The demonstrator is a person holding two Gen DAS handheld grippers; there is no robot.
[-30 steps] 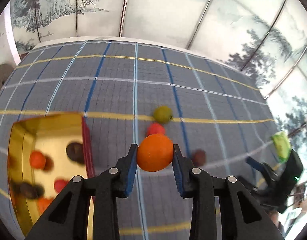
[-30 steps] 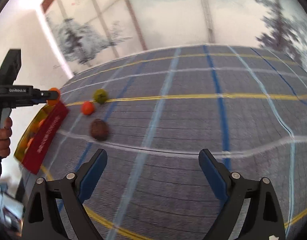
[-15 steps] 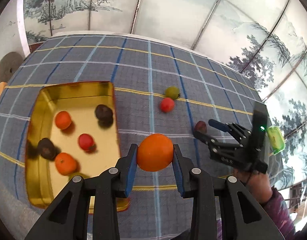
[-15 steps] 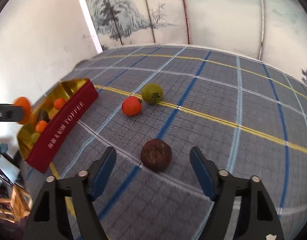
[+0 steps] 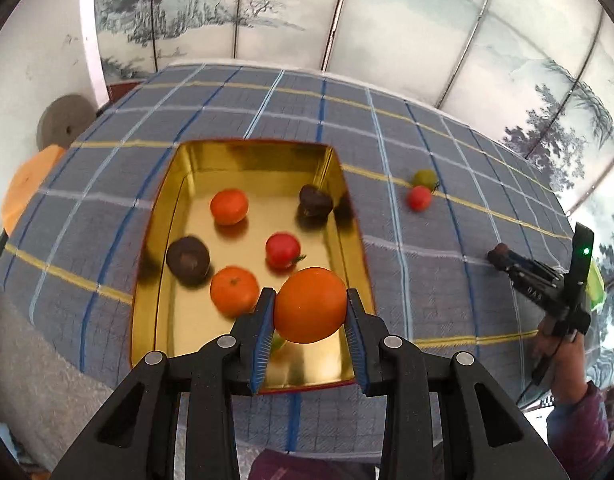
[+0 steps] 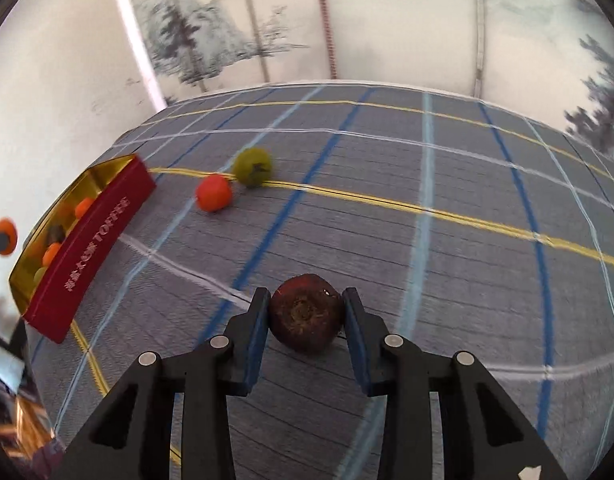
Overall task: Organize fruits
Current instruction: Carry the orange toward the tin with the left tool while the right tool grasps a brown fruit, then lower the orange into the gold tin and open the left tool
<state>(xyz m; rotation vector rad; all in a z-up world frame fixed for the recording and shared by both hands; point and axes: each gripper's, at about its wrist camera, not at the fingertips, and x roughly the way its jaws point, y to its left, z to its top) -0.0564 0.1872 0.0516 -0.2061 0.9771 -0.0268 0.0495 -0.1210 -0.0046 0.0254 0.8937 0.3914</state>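
From the left wrist, the orange between the pads of the left hand-held gripper hides most of a small green fruit in the gold tin, and part of the tin's near floor. The right hand-held gripper, far right, shows its tips around a dark fruit too small to identify; the hand and sleeve run off the frame edge. From the right wrist, the tin's red wall conceals most of its contents, and motion blur softens the left edge, where the orange shows as a smear.
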